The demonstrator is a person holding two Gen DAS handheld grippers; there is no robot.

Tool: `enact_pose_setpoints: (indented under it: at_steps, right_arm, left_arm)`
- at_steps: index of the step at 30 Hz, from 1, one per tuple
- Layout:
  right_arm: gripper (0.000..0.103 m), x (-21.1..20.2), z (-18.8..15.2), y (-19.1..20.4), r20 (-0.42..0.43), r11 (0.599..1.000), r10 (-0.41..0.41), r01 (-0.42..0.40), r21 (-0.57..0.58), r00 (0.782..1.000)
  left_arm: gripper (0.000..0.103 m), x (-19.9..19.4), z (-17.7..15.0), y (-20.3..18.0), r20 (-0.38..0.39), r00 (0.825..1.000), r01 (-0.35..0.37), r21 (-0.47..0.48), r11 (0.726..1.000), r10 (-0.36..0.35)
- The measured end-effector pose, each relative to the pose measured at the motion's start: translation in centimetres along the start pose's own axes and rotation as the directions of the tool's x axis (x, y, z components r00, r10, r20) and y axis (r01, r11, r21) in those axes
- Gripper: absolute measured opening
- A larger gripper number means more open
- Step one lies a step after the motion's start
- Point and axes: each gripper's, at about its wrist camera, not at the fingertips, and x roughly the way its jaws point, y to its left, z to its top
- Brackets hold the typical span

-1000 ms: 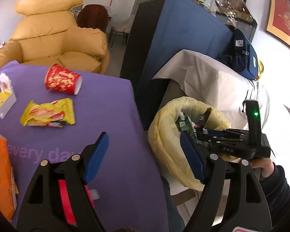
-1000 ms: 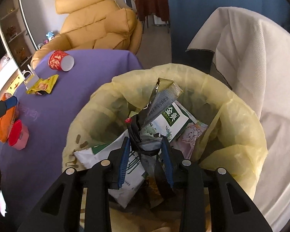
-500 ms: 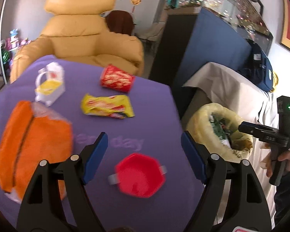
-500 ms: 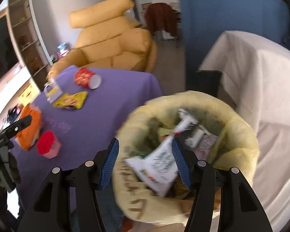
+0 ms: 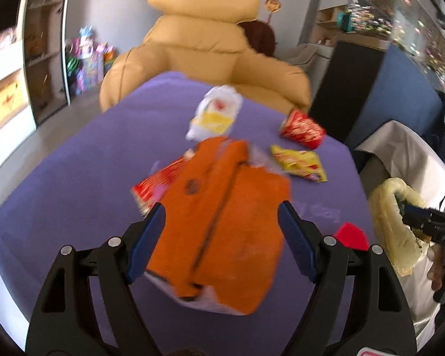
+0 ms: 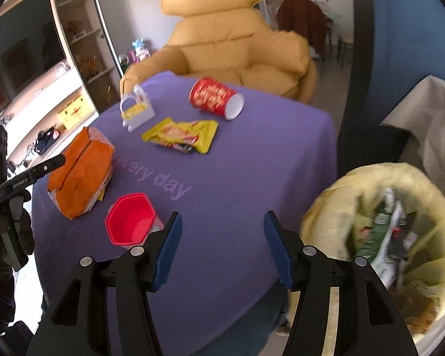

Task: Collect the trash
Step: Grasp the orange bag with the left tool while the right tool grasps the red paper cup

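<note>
left gripper (image 5: 221,237) spread wide, empty, hanging just over the orange bag (image 5: 222,228), blue pads (image 5: 145,237) flanking its near end without touching as far as can be told. right gripper (image 6: 222,246) likewise spread and empty, hovering above bare purple tablecloth (image 6: 252,163) between the red hexagonal cup (image 6: 130,222) and the yellow-lined trash bin (image 6: 385,237) at the table's right edge. orange bag lying flat near the table's left front, a red wrapper (image 5: 157,184) tucked partly beneath it; probably light, crinkly and soft, likely to buckle under a squeeze, so best pinched across a folded edge or along the centre seam rather than on the broad slick face. beyond it, a yellow snack packet (image 6: 182,135): thin, limp, flat to the cloth, likely needing a pinch at a raised corner. farther back, a red paper cup (image 6: 215,98) on its side, open mouth toward the bin, stiff enough to grip across the rim yet apt to roll or crush. beside it a small white-and-yellow carton (image 6: 136,109) with a handle, light, handle a probable hold. bin holding wrappers, well apart from the orange bag.
</note>
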Motion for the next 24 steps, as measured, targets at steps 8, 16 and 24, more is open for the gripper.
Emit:
enact_pose_setpoints:
  at_steps: [8,16,24]
  right_arm:
    - [0.054,3.0,-0.3,2.5,-0.062,0.999,-0.021,0.018,-0.046,0.998]
    - [0.054,3.7,0.7,3.8,-0.05,0.98,-0.129,0.119,-0.161,0.99]
    - [0.054,7.0,9.6,3.5,0.036,0.971,0.046,-0.036,-0.236,0.998]
  left_arm:
    - [0.05,2.9,-0.8,3.1,-0.09,0.995,0.032,-0.122,0.992,-0.043]
    - [0.004,0.7,-1.0,2.4,-0.061,0.987,0.138,-0.131,0.982,-0.147]
    - [0.013,0.0,1.1,-1.2,0.013,0.99,0.144,-0.015,0.99,-0.143]
